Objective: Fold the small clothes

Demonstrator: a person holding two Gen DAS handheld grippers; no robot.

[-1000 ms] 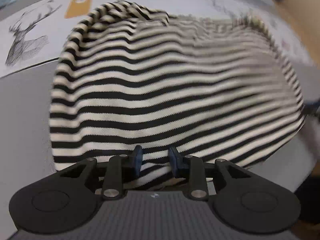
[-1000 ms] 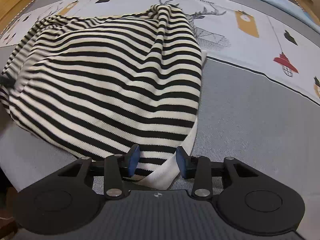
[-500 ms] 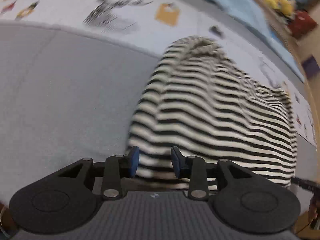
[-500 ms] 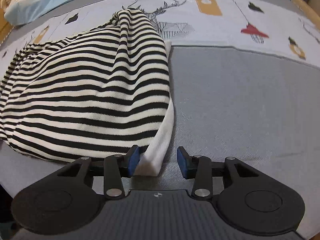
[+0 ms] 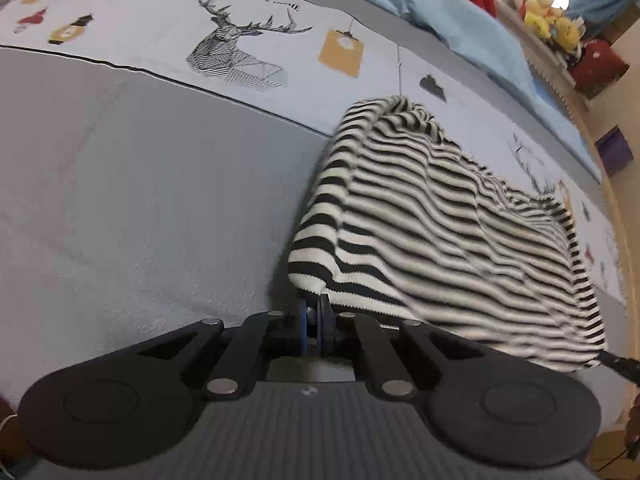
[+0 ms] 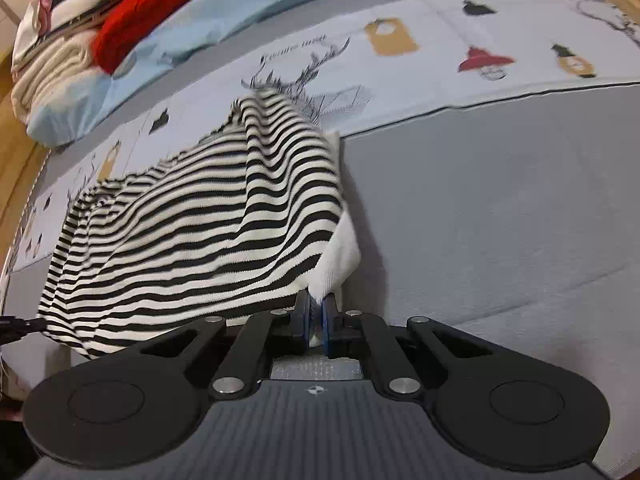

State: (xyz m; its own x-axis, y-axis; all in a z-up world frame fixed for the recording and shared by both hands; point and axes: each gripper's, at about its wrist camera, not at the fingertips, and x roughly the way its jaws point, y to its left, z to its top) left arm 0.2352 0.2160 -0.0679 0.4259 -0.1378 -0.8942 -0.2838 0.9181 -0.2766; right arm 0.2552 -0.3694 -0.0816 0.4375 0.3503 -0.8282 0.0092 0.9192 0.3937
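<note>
Nearest, the left gripper (image 5: pixel 312 322) and right gripper (image 6: pixel 316 320) were each clamped on a near corner of the black-and-white striped knit garment (image 6: pixel 208 220). It stretched away from both across the grey bedcover (image 6: pixel 500 220) towards the printed far edge.

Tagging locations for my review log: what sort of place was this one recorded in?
Probably a bedroom. The striped knit garment lies on a bed cover printed with deer and lanterns, a light blue duvet is bunched behind, and plush toys sit on a shelf.
</note>
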